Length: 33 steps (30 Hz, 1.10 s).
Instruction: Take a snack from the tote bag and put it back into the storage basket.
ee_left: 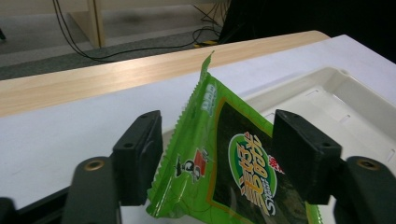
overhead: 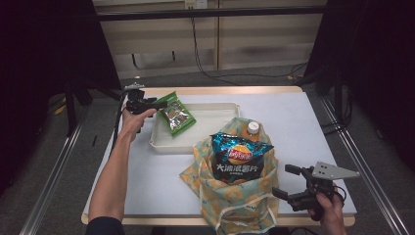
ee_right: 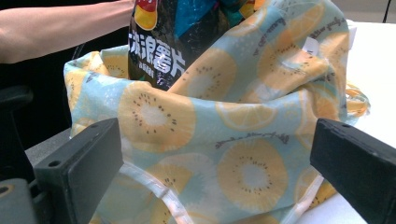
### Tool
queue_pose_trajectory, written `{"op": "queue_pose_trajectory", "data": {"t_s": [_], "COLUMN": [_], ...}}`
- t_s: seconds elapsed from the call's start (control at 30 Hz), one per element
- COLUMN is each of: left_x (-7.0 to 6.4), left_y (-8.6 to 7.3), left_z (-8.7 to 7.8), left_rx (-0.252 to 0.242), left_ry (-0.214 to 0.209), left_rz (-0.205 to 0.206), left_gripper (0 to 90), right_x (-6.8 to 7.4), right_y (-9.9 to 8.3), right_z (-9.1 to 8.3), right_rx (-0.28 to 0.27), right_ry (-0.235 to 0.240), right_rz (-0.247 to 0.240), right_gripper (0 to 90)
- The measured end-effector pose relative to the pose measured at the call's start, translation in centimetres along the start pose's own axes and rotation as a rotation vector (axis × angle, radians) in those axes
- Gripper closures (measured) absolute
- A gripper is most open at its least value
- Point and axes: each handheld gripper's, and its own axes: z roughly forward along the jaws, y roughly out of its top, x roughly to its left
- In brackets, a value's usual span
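**Green packet between the left jaws, fruit-print bag waits on the right**

Over at the far left, the left gripper (overhead: 155, 104) has its jaws either side of the green snack packet (overhead: 176, 113), a glossy, crinkled foil pouch with a serrated edge and a dark panel printed on its front. The jaws stand apart; whether the pads actually press the foil is hard to tell from the left gripper view. The packet tilts over the far left corner of the white tray (overhead: 215, 110), a shallow moulded plastic one with rounded corners.

Near side now: the right gripper (overhead: 287, 181) hangs wide open just right of the cloth bag (overhead: 235, 196), soft fabric printed with yellow citrus slices on pale blue. A shiny dark chip bag (overhead: 238, 157) stands in it, an orange bottle (overhead: 252, 129) with a white cap behind.
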Motion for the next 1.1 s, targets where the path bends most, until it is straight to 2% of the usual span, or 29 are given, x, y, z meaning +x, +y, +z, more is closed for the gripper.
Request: {"op": "queue_pose_trajectory", "data": {"t_s": [0.17,0.33,0.43,0.47,0.5,0.6,0.63,0.67,0.8,0.83,0.87,0.9,0.93,0.97,1.0,1.03,1.07,1.1], "left_x": [-0.2,-1.3,-1.8,-2.4,-2.4,-3.0,-3.2,-3.3,-4.7,-4.7,-5.2,-6.3,-6.3,-6.9,-6.9,-7.3,-7.3,-7.6], "left_y": [0.5,1.2,1.3,1.4,1.4,1.1,0.6,0.4,-1.1,-1.1,-1.4,-1.5,-1.5,-1.6,-1.6,-1.9,-1.9,-2.2], "left_z": [-0.9,-2.7,-3.2,-3.8,-3.8,-4.4,-4.4,-4.3,-3.6,-3.6,-3.4,-2.8,-2.8,-2.4,-2.4,-1.7,-1.7,-0.9], "left_rx": [-0.028,-0.065,-0.071,-0.080,-0.080,-0.078,-0.062,-0.053,-0.010,-0.010,0.011,0.058,0.058,0.074,0.074,0.096,0.096,0.142], "left_ry": [0.022,-0.008,-0.016,-0.005,-0.005,-0.053,-0.089,-0.101,-0.182,-0.182,-0.185,-0.189,-0.189,-0.215,-0.215,-0.229,-0.229,-0.202], "left_rz": [0.006,0.047,0.056,0.075,0.075,0.074,0.072,0.074,0.072,0.072,0.082,0.126,0.126,0.136,0.136,0.146,0.146,0.168], "left_gripper": [29.3,35.2,43.6,47.9,51.6,68.3,68.3,76.5,89.8,90.0,90.0,90.0,90.0,90.0,90.0,90.0,90.0,90.0], "right_x": [0.1,0.1,0.1,0.1,0.1,0.2,0.2,0.2,0.2,0.2,0.1,0.1,0.1,0.0,0.0,0.2,0.2,0.2], "right_y": [0.0,0.0,0.0,0.0,0.0,0.0,0.0,0.0,0.0,0.0,0.0,0.0,0.0,0.1,0.1,0.1,0.1,0.1], "right_z": [0.1,0.0,0.0,0.0,0.0,0.0,0.0,0.0,0.0,0.0,0.0,0.1,0.1,0.2,0.2,0.2,0.2,0.2], "right_rx": [0.004,0.002,0.000,0.000,0.000,0.002,0.002,0.005,0.006,0.006,0.007,0.011,0.011,0.010,0.010,0.011,0.011,0.011], "right_ry": [0.009,0.002,0.004,0.003,0.003,-0.006,-0.006,-0.006,-0.010,-0.010,-0.011,-0.009,-0.009,-0.013,-0.013,-0.013,-0.013,-0.011], "right_rz": [-0.002,-0.005,-0.006,-0.007,-0.007,-0.007,-0.007,-0.011,-0.013,-0.013,-0.012,-0.013,-0.013,-0.017,-0.017,-0.019,-0.019,-0.021], "right_gripper": [2.0,1.9,1.9,1.9,1.9,1.8,1.8,1.5,1.5,1.5,1.5,1.5,1.5,1.6,1.6,1.5,1.5,1.2]}}
